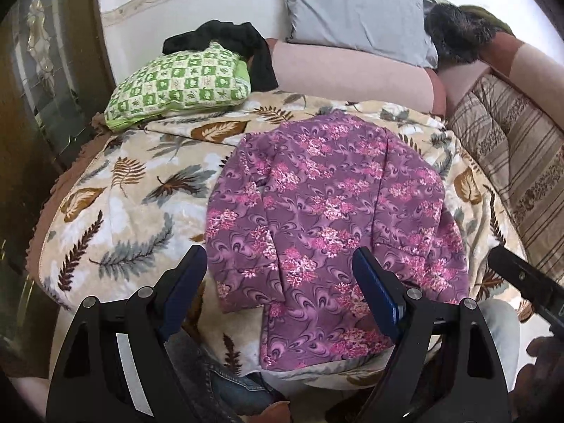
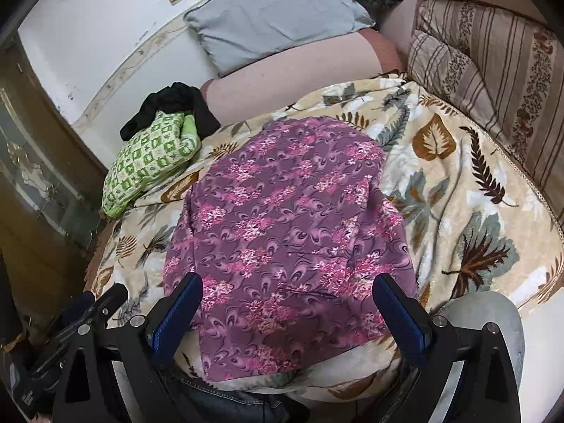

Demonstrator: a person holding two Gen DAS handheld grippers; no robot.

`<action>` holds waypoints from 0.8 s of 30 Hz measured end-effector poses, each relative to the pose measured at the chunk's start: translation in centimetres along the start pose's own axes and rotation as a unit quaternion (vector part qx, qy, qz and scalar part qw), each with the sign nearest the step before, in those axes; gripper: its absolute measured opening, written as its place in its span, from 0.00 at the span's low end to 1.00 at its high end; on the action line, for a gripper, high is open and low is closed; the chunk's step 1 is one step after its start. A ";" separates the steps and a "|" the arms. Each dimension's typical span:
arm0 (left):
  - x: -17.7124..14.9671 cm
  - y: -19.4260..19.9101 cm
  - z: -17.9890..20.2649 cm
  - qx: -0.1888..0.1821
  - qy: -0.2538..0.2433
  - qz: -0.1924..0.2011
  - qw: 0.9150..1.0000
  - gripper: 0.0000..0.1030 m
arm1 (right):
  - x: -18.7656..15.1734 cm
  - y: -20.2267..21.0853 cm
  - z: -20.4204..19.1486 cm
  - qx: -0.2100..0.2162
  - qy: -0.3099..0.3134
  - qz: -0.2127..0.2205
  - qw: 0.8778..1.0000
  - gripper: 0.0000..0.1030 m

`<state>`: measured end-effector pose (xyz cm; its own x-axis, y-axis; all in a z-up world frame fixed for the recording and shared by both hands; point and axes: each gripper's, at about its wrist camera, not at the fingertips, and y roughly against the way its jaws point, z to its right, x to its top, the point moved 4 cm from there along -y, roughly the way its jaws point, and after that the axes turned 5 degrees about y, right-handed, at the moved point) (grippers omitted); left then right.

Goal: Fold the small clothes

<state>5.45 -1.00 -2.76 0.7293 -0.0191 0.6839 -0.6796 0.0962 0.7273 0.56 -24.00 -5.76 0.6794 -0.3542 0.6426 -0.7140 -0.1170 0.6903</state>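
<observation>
A small purple garment with pink flowers (image 1: pixel 328 211) lies spread on a leaf-patterned blanket (image 1: pixel 134 190); one sleeve is folded in along its left side. My left gripper (image 1: pixel 282 264) hovers open above its near left part, nothing between the blue pads. In the right wrist view the same garment (image 2: pixel 282 218) fills the middle, and my right gripper (image 2: pixel 287 292) hangs open over its near hem, holding nothing. The right gripper's black body (image 1: pixel 528 282) shows at the far right of the left wrist view. The left gripper's body (image 2: pixel 77 320) shows low on the left.
A green checked pillow (image 1: pixel 176 84) with a black cloth (image 1: pixel 229 42) on it lies at the back left. A grey pillow (image 1: pixel 356 14) leans on pink cushions (image 1: pixel 352 74). Striped cushions (image 2: pixel 486 70) line the right side. The person's jeans-clad knees (image 2: pixel 239 405) are at the blanket's near edge.
</observation>
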 end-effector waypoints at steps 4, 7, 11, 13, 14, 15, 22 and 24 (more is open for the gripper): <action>0.1 0.0 -0.2 0.003 -0.002 0.003 1.000 0.82 | 0.2 0.7 -0.6 0.009 0.013 0.008 1.000 0.94; -0.2 -1.8 -0.7 -0.008 0.010 -0.025 1.000 0.82 | 0.4 -0.1 0.1 0.010 0.009 0.002 1.000 0.90; -0.8 -5.2 -0.5 -0.032 0.007 -0.071 0.997 0.82 | 1.0 -1.9 2.3 0.028 -0.012 -0.015 0.999 0.79; -0.9 -6.8 0.2 -0.043 -0.002 -0.086 0.995 0.82 | 1.9 -2.8 3.4 0.035 -0.017 -0.016 0.999 0.78; -0.8 -7.5 0.5 -0.055 -0.001 -0.091 0.994 0.82 | 2.5 -3.3 3.8 0.039 -0.016 -0.015 0.999 0.78; -0.8 -8.3 0.8 -0.068 0.002 -0.097 0.993 0.82 | 3.2 -4.1 4.4 0.046 -0.018 -0.018 0.999 0.77; -1.7 -15.9 5.9 -0.152 -0.010 -0.173 0.973 0.82 | 6.5 -11.8 8.5 0.065 -0.058 -0.064 0.994 0.55; -2.3 -17.4 7.9 -0.164 -0.033 -0.186 0.968 0.82 | 7.1 -14.5 9.8 0.050 -0.070 -0.075 0.993 0.53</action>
<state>14.98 -10.46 -16.52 0.9046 -0.1747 0.3889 -0.3023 0.3804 0.8740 14.06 -33.88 -14.42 0.7543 -0.4513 0.4768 -0.6239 -0.2668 0.7345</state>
